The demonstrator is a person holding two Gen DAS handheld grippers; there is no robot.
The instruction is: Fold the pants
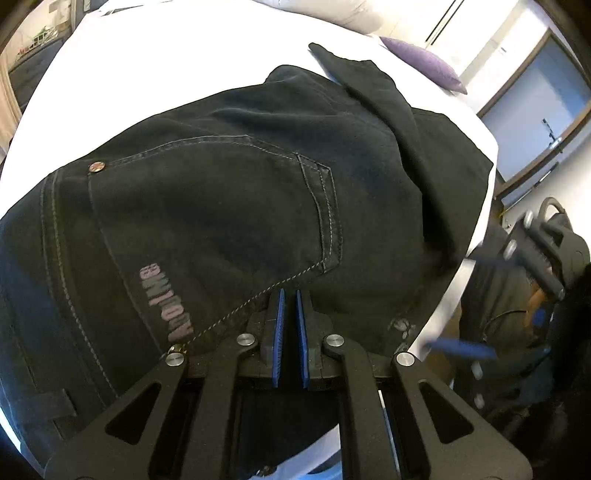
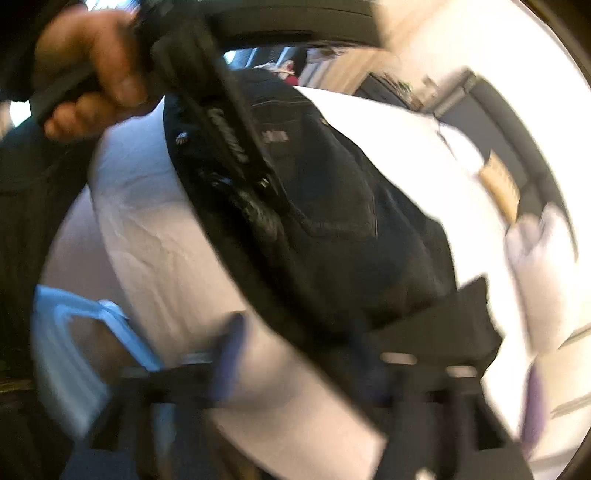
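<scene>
overhead, left hand-held gripper (image 1: 290,295) pressed together, right hand-held gripper (image 2: 306,328) spread, black pants (image 1: 229,192) on white bed (image 1: 155,62).

A bed with a white sheet (image 1: 155,59) fills most of the room. A purple cushion (image 1: 424,62) lies at its far edge, near a white pillow (image 1: 332,11). Behind it is a pale wall (image 1: 491,40) and a door with a handle (image 1: 535,110). Daylight is bright.
</scene>
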